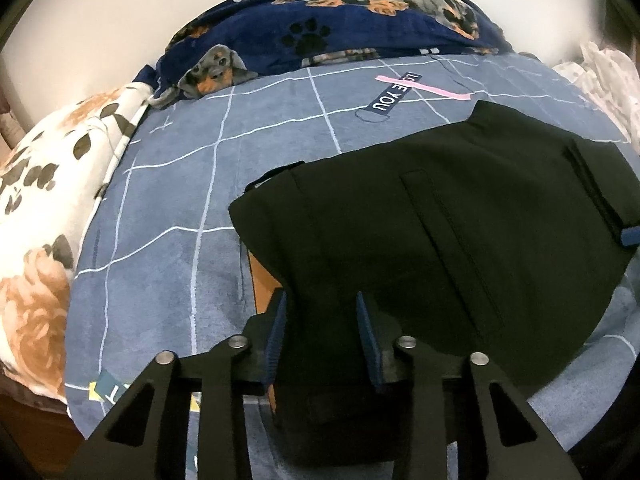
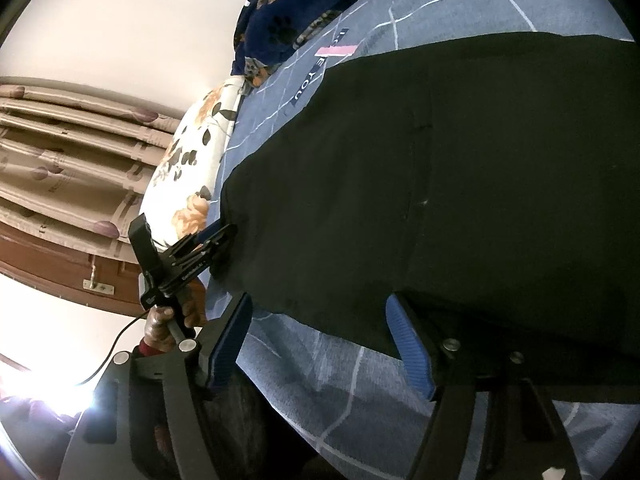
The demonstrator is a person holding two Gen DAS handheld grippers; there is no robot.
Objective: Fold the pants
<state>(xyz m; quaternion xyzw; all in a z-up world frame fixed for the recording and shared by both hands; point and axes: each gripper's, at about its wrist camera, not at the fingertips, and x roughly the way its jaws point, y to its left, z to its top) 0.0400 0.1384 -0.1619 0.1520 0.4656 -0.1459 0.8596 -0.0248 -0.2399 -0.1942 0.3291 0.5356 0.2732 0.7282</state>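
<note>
The black pants [image 1: 432,216] lie folded on the blue checked bedsheet [image 1: 160,208]; they also fill the right wrist view [image 2: 460,168]. My left gripper [image 1: 322,300] is open, its blue pads either side of the pants' near edge, with black cloth lying between them. My right gripper [image 2: 320,312] is open at the pants' lower edge; one blue pad [image 2: 408,344] sits under the cloth edge, the other pad [image 2: 230,340] is off it. The left gripper [image 2: 224,240] shows in the right wrist view at the pants' corner.
A navy dog-print blanket [image 1: 320,28] lies at the bed's far side. A white floral pillow [image 1: 44,184] is at the left. Curtains [image 2: 68,160] and a wooden door [image 2: 60,272] stand beyond the bed. White cloth [image 1: 604,72] lies at far right.
</note>
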